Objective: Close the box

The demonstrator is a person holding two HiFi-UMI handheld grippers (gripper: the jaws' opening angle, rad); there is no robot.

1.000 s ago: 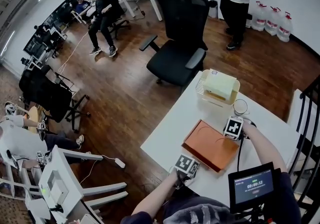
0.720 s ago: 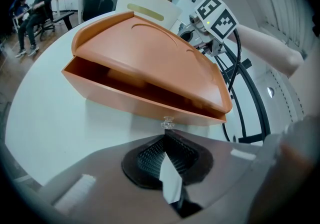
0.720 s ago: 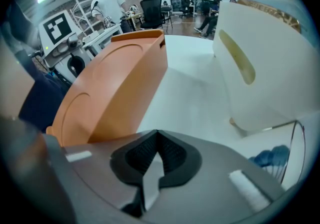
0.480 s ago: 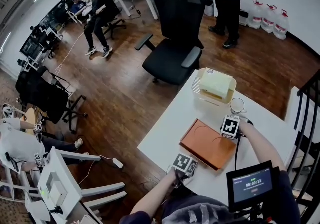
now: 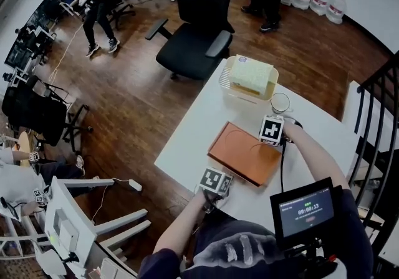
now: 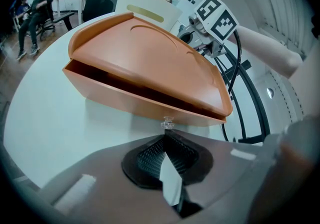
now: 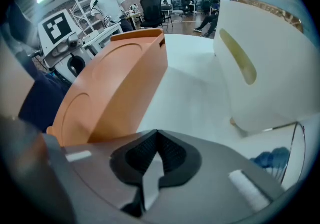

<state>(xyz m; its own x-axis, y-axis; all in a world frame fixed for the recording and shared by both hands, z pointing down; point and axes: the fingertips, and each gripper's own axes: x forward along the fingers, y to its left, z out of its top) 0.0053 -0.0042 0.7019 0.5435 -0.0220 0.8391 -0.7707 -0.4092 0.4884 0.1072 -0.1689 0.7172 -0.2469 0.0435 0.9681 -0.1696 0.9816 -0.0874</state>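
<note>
**Office worktop, lid ajar: slips are threatening at both ends**

White worktop is carrying the orange box at the centre of the head view, with a basket of tissues sitting above it toward the upper middle. In the left gripper view a dark gap is showing under the lid along the front, so the box is not sitting shut. The left tool is resting clenched and empty just beside that front edge, at the lower middle of the frame. The right tool is likewise clenching on nothing, near the box's other end. Pressing down with such narrow tips is risking a skid across the smooth lid. The box is looking light, so a sideways push is probably going to send it sliding over the worktop. Pushing one end alone may be leaving the other end gaping.
</note>
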